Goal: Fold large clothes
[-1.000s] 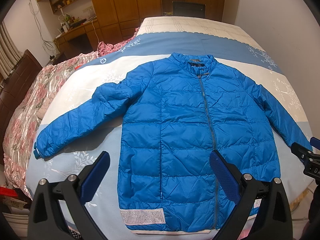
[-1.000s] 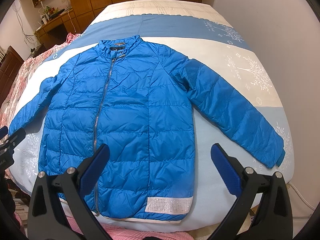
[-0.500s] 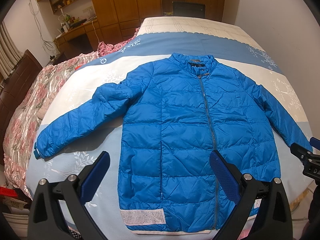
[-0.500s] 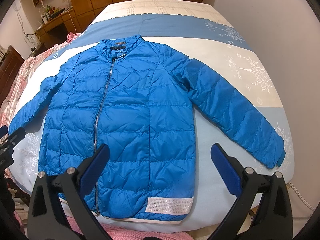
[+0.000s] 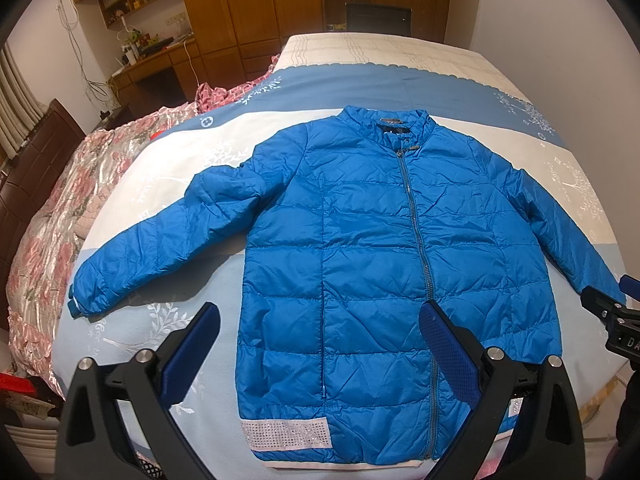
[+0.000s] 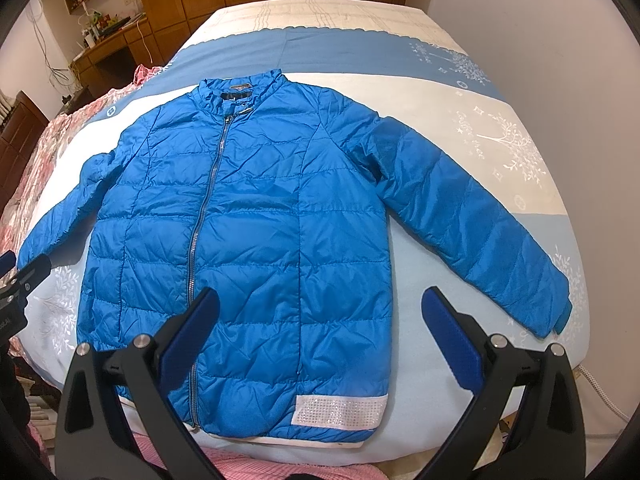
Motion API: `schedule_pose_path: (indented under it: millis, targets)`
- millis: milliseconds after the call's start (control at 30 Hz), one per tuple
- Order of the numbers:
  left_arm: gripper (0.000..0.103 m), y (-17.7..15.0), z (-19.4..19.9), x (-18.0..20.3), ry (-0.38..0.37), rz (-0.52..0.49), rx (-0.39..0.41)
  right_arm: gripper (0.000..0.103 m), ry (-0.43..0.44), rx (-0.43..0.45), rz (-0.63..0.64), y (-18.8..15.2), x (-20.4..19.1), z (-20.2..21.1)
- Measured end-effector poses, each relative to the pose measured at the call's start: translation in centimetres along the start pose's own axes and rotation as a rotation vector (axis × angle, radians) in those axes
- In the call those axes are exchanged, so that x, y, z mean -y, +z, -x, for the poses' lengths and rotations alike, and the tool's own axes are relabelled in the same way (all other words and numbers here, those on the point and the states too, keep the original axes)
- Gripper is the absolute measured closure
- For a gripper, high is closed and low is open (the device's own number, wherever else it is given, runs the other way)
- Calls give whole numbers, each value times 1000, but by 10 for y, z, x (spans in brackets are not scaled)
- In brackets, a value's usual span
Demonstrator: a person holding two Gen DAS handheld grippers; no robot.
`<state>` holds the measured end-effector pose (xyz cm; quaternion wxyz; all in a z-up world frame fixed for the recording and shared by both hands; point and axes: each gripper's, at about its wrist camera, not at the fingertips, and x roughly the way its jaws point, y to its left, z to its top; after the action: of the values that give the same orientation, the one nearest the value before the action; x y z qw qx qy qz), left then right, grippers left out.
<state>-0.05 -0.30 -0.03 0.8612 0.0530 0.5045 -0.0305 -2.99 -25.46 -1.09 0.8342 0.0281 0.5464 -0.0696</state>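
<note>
A blue quilted zip-up puffer jacket (image 5: 380, 248) lies flat, sleeves spread, on the blue-and-cream bedspread (image 5: 360, 76). The left gripper (image 5: 320, 344) and right gripper (image 6: 320, 328) hover above its hem, both spread wide, empty.

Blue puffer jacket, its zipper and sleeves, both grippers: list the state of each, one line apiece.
Blue puffer jacket: spread flat on the bed, front up, unfolded.
Zipper: closed up to the collar.
Left sleeve: stretched outward.
Right sleeve: stretched outward.
Left gripper: open, empty.
Right gripper: open, empty.
</note>
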Motion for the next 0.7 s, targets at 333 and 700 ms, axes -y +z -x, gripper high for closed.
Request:
schedule_pose_path:
  millis: [333, 700]
  targets:
    - [4, 1, -1, -1, 2, -5, 1, 3, 6, -2, -8, -1, 3, -2]
    - [4, 23, -39, 27, 7, -104, -32, 3, 63, -81, -279, -18, 83, -46]
